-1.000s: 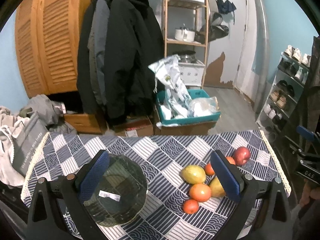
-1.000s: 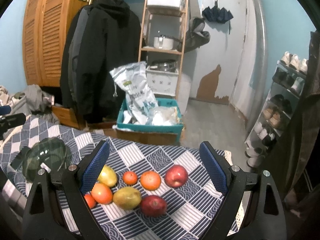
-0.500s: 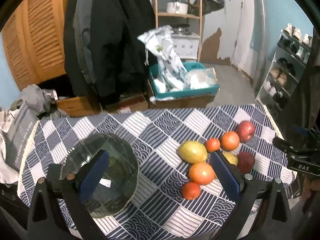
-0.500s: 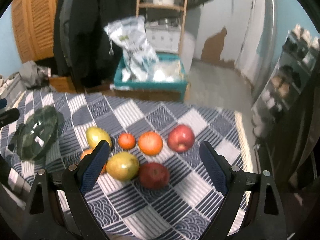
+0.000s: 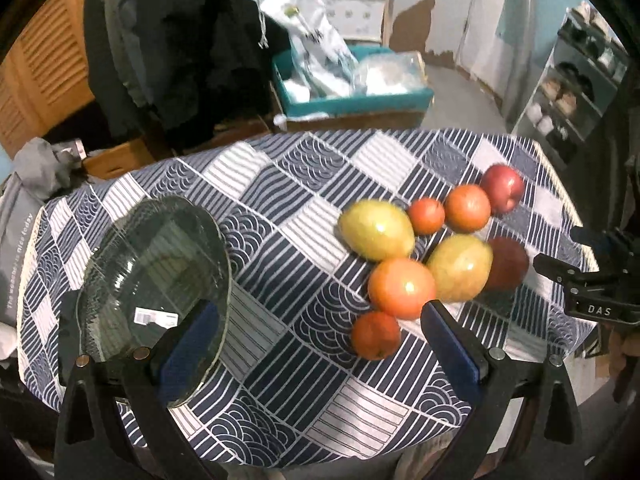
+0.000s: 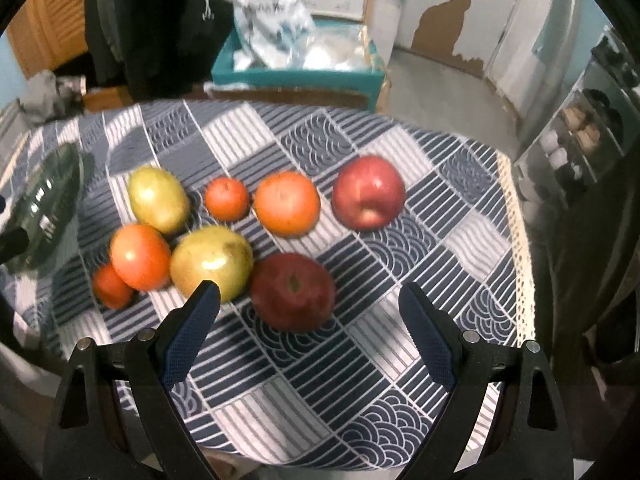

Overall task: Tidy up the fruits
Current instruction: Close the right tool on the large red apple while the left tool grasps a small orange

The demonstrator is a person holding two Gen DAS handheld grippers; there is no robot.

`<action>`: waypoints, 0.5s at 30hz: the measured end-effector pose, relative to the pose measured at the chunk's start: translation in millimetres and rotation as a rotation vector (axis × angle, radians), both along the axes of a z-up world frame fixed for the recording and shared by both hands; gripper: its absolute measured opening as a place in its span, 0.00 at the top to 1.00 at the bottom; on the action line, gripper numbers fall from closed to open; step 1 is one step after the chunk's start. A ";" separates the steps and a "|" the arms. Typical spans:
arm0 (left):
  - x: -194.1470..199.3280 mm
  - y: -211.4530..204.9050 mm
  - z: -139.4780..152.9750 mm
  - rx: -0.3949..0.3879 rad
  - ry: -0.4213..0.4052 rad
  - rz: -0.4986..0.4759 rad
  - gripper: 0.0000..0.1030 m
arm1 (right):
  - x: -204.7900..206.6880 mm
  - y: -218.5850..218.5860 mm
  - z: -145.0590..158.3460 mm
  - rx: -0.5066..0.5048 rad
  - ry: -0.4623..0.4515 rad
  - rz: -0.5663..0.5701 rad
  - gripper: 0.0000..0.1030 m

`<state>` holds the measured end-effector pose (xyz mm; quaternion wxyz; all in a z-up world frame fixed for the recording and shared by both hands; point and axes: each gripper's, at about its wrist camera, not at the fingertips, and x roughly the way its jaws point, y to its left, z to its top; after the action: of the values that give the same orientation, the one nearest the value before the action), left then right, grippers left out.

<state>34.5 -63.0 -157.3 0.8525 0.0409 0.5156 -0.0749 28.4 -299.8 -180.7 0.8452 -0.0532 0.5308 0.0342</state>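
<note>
Teal bin [image 5: 352, 104] — white bags inside, dark coats [image 6: 160, 20], shoe rack [image 5: 576, 92]

Dim indoor light, motion blur, fisheye-bent edges, dark corner vignette.

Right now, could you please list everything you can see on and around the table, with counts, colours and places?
Mangoes: 2, yellow-green, left of the fruit cluster.
Oranges: 4, orange, two large and two small, mixed among the mangoes.
Apples: 2, red, right side of the cluster.
Glass bowl: 1, clear greenish, left on the tablecloth, holding no fruit.
Tablecloth: 1, navy and white.
Teal box: 1, on the floor behind, holding plastic bags.
Left gripper: open, empty.
Right gripper: open, the darker apple ahead between its fingers.
</note>
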 end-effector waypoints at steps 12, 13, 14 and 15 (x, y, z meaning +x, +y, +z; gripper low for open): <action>10.2 -16.9 -52.8 -0.016 0.137 -0.044 0.01 | 19.2 3.5 -53.4 -0.045 0.128 0.060 0.13; 10.3 -18.3 -55.7 -0.012 0.145 -0.046 0.01 | 22.0 4.6 -57.7 -0.046 0.136 0.063 0.13; 10.8 -19.2 -59.5 -0.011 0.154 -0.049 0.01 | 23.5 4.7 -60.5 -0.041 0.142 0.066 0.13; 11.4 -19.5 -62.6 -0.014 0.163 -0.050 0.01 | 25.5 5.0 -63.9 -0.031 0.150 0.070 0.13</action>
<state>45.9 -82.5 -219.9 0.8059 0.0419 0.5815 -0.1029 53.9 -294.8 -244.6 0.8004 -0.0818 0.5909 0.0593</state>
